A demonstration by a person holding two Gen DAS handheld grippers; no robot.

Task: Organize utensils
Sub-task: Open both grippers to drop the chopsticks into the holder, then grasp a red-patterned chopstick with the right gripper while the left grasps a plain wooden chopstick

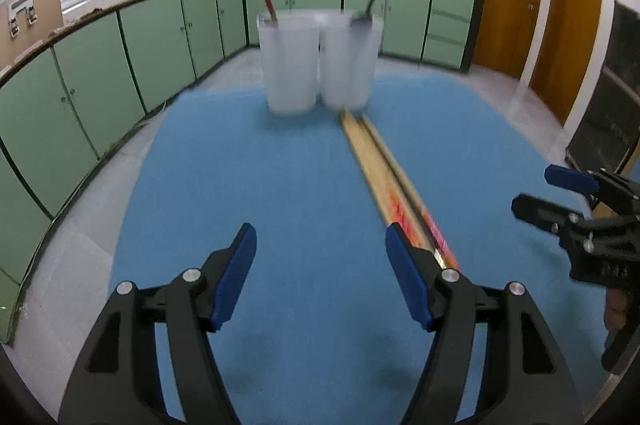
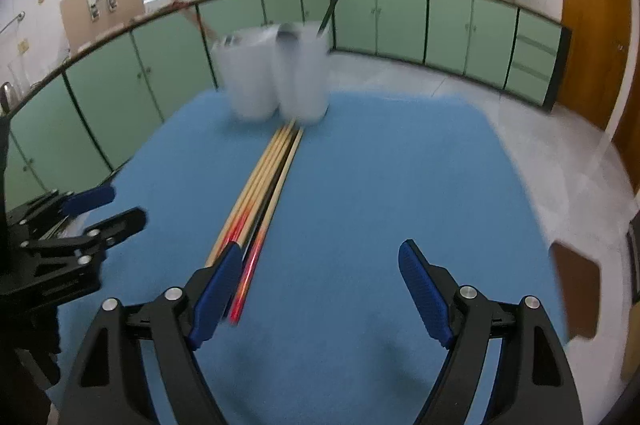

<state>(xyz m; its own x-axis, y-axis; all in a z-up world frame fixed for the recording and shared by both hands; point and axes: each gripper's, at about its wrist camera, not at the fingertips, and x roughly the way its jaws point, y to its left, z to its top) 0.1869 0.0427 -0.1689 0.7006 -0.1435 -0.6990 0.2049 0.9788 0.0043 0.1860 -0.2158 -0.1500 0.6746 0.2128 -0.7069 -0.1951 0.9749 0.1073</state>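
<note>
2 white cups (image 1: 318, 61) at far edge of the blue counter (image 1: 248, 185), bundle of chopsticks (image 2: 264, 181) lying before them, count blurred. Left gripper (image 1: 320, 273) and right gripper (image 2: 320, 289) angled down, jaws released, empty.

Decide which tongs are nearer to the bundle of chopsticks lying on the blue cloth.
Too close to call. The chopsticks run between them: the left tongs have the bundle by their right finger, the right tongs by their left finger. Both stand open and empty.
</note>
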